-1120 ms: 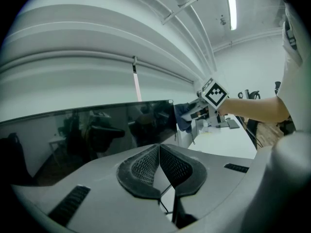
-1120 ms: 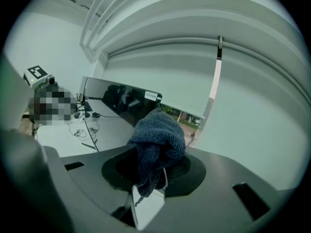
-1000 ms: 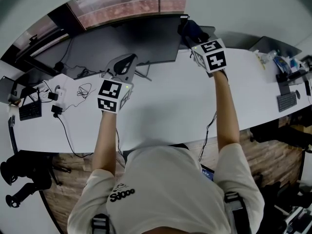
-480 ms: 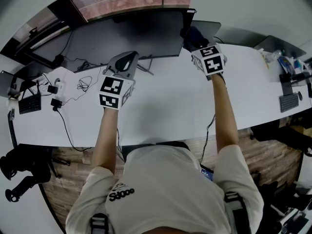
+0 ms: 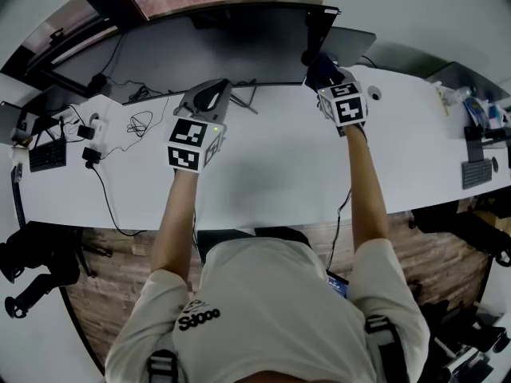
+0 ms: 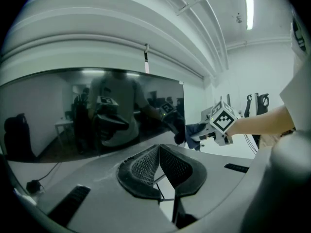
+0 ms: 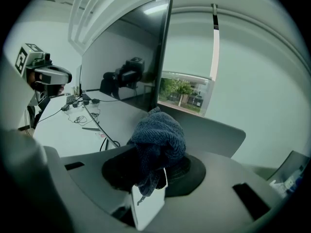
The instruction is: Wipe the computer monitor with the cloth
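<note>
The dark, switched-off monitor (image 5: pixel 223 50) stands at the back of the white desk (image 5: pixel 271 174); its screen (image 6: pixel 87 115) mirrors the room. A bunched dark blue cloth (image 7: pixel 158 140) is clamped in my right gripper (image 7: pixel 158 161). In the head view that cloth (image 5: pixel 318 69) sits beside the monitor's lower right corner, and I cannot tell whether they touch. From the right gripper view the monitor's right edge (image 7: pixel 163 52) rises just beyond the cloth. My left gripper (image 5: pixel 209 96) hovers before the monitor's foot, its jaws pressed together with nothing between them (image 6: pixel 158 149).
Loose cables and adapters (image 5: pixel 92 146) lie on the desk's left part, with a small keyboard (image 5: pixel 44 156) at the far left. A grey panel (image 5: pixel 355 45) stands right of the monitor. At the far right are another keyboard (image 5: pixel 477 172) and small items (image 5: pixel 471 106).
The head view has tilted, so the monitor sits higher in frame. My right gripper with the cloth has stayed by the monitor's right edge, a little lower. The left gripper has barely moved.
</note>
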A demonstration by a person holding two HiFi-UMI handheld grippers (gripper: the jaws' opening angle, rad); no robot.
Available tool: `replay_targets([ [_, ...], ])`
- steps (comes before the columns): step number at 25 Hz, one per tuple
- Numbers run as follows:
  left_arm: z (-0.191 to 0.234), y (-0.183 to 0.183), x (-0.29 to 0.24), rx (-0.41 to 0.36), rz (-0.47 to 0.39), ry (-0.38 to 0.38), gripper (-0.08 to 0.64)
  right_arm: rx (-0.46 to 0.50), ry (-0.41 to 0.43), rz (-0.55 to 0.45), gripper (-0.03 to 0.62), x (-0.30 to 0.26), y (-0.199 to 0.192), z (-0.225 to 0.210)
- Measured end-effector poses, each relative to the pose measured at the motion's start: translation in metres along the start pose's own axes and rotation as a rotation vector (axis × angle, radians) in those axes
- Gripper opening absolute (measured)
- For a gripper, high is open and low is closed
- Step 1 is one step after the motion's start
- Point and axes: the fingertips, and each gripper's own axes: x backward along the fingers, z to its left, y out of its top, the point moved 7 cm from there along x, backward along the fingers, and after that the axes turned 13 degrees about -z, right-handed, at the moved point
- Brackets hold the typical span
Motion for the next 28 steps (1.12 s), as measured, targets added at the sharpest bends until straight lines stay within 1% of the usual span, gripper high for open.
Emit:
replay_targets([
  [2,0.001,-0.005,0.003,0.005,0.01,0.004,0.018,-0.035,-0.008,-0.006,0.091,-0.003,-0.01,0.0],
  [4,0.003,-0.011,0.006,0.011,0.022,0.008,0.017,-0.09,-0.013,-0.011,0.091,-0.008,-0.02,0.0],
  [6,0.007,-0.016,0.012,0.016,0.031,0.016,0.018,-0.122,-0.006,0.011,0.091,-0.014,-0.03,0.002],
  [9,0.013,-0.022,0.02,0.022,0.039,0.028,0.017,-0.113,0.002,0.06,0.091,-0.02,-0.045,0.008],
  [13,0.017,-0.032,0.028,0.03,0.056,0.036,0.017,-0.124,-0.013,0.11,0.091,-0.03,-0.07,0.014],
  [18,0.02,-0.043,0.035,0.05,0.075,0.046,0.017,-0.146,-0.007,0.141,0.091,-0.041,-0.088,0.02],
  [24,0.023,-0.059,0.038,0.065,0.103,0.05,0.017,-0.256,-0.009,0.177,0.091,-0.055,-0.122,0.023],
  [28,0.032,-0.069,0.043,0.067,0.121,0.067,0.017,-0.345,0.008,0.164,0.091,-0.068,-0.138,0.03],
])
